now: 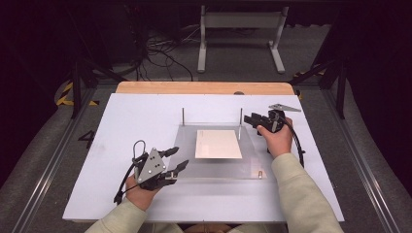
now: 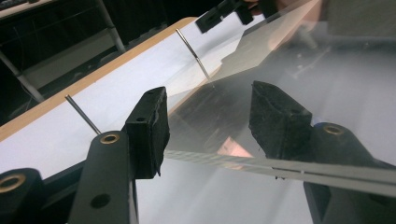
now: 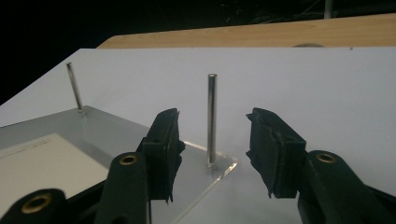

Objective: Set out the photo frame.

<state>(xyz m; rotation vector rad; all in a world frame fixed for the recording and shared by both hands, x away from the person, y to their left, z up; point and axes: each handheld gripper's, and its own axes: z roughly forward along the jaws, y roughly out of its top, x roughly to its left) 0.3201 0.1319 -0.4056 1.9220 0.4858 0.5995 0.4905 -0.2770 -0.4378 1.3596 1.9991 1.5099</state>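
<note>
Clear acrylic plate (image 1: 214, 165) lies mid-table on the white board (image 1: 121, 121), a cream sheet (image 1: 218, 144) on it. Left gripper (image 1: 177, 160) straddles its near-left edge, jaws apart; right gripper (image 1: 248, 119) gapes before the far-right pin (image 3: 211, 121).

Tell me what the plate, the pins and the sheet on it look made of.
Plate: clear acrylic or glass, glossy; the white table shows through. Pins: thin metal rods, dull silver sheen. Sheet: probably cream paper or card, matte.

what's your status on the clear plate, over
Left hand-held gripper open astride clear plate edge. Right hand-held gripper open facing metal pin. White sheet on plate.
</note>
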